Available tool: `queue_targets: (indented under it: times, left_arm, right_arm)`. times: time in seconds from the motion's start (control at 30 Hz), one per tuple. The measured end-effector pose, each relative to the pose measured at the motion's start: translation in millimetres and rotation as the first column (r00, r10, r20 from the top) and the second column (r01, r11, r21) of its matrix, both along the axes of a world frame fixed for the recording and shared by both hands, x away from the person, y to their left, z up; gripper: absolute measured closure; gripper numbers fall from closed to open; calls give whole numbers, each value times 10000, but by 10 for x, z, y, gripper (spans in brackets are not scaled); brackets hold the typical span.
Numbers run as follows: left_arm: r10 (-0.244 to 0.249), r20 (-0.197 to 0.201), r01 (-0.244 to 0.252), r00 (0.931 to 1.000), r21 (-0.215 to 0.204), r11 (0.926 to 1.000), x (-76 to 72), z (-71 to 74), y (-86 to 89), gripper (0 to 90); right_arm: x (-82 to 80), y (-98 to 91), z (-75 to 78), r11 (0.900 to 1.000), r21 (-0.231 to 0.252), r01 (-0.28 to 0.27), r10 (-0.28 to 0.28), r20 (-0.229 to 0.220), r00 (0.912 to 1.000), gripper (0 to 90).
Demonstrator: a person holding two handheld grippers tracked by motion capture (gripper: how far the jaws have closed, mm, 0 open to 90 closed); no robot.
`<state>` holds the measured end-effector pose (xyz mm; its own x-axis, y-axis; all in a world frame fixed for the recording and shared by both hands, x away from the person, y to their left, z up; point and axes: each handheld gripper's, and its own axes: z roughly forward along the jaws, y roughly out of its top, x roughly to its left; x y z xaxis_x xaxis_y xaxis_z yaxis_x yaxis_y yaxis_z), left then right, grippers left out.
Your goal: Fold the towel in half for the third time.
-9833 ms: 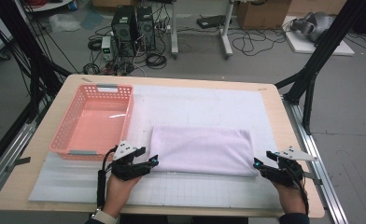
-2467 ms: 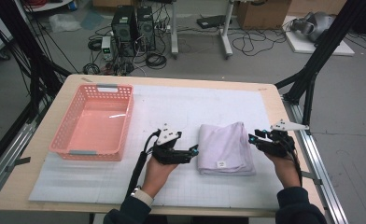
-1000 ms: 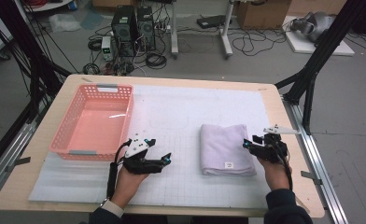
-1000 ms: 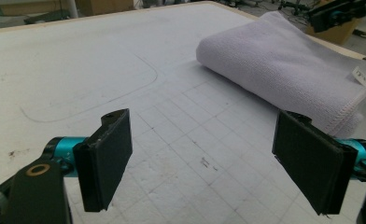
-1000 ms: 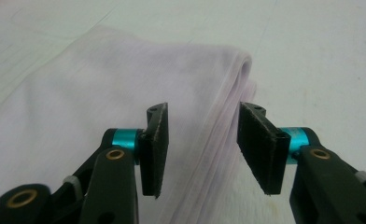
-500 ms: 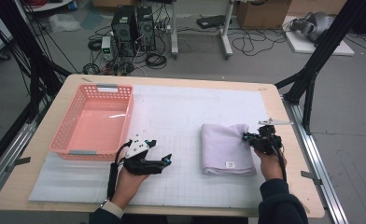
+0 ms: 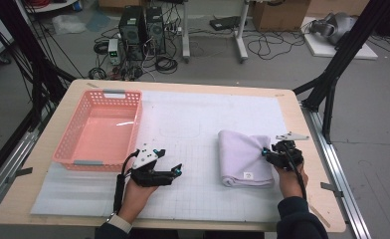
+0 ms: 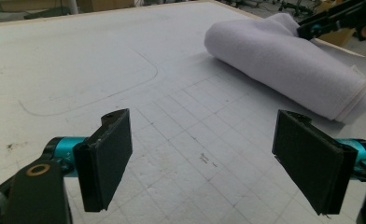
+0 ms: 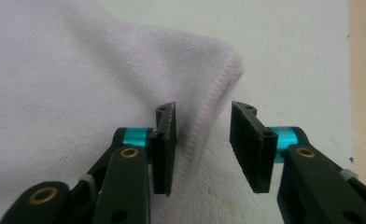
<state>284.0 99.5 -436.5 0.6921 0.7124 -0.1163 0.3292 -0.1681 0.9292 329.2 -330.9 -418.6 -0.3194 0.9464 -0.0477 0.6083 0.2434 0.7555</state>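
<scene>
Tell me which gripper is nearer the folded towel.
Right. The right gripper is at the towel's right edge, its jaws straddling the hem and just opening. The left gripper rests on the mat, apart, toward the basket.

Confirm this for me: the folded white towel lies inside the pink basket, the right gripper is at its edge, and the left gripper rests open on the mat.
Not quite. The folded white towel lies on the mat, well to the right of the pink basket, whose inside holds nothing, as the high view shows. The rest stands: the right gripper is at the towel's edge, its jaws just reopened with the hem between them, and the left gripper rests open on the mat.
</scene>
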Motion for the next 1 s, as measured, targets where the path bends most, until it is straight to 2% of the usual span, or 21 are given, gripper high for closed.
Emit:
queue_targets:
  times: [0.13,0.2,0.27,0.33,0.43,0.47,0.57,0.67,0.7,0.83,0.93,1.0]
  left_arm:
    - [38,-5,-38,10000,-42,10000,6,2,12,204]
    - [71,-19,-71,10000,-91,9999,11,3,17,204]
    - [105,-4,-105,9999,-125,9999,10,6,14,204]
    - [61,-33,-61,10000,-143,9999,10,12,15,204]
    - [29,-35,-30,10000,-116,9999,10,12,15,204]
    - [40,-45,-40,10000,-127,9999,8,12,15,203]
    - [72,-25,-73,10000,-183,9998,-1,22,26,203]
    - [79,-9,-79,10000,-232,9997,-8,28,31,202]
    - [59,-19,-59,10000,-271,9996,-13,33,38,202]
    - [-22,29,23,10000,-298,9996,-34,51,43,198]
    - [-113,96,116,9999,-312,9994,-48,67,33,192]
    - [-203,106,206,9997,-313,9993,-52,66,26,182]
  right_arm:
    - [-240,-6,114,9970,540,-546,491,985,9939,541]
    - [-340,17,120,9905,667,-1202,1125,1091,9876,541]
    - [-412,63,91,9816,570,-1821,1762,952,9797,542]
    - [-467,113,31,9732,511,-2241,2209,603,9734,548]
    - [-517,128,-76,9664,174,-2566,2566,70,9665,549]
    - [-532,118,-104,9663,-31,-2575,2575,-108,9662,548]
    - [-584,42,-114,9649,-350,-2604,2601,-149,9655,554]
    - [-638,-38,-97,9643,-209,-2639,2639,-55,9645,534]
    - [-657,-80,-76,9664,133,-2568,2566,167,9664,508]
    - [-704,-194,41,9756,852,-2022,1922,1126,9749,357]
    - [-723,-259,103,9818,991,-1618,1443,1637,9759,256]
    - [-722,-290,111,9835,965,-1529,1345,1749,9754,211]
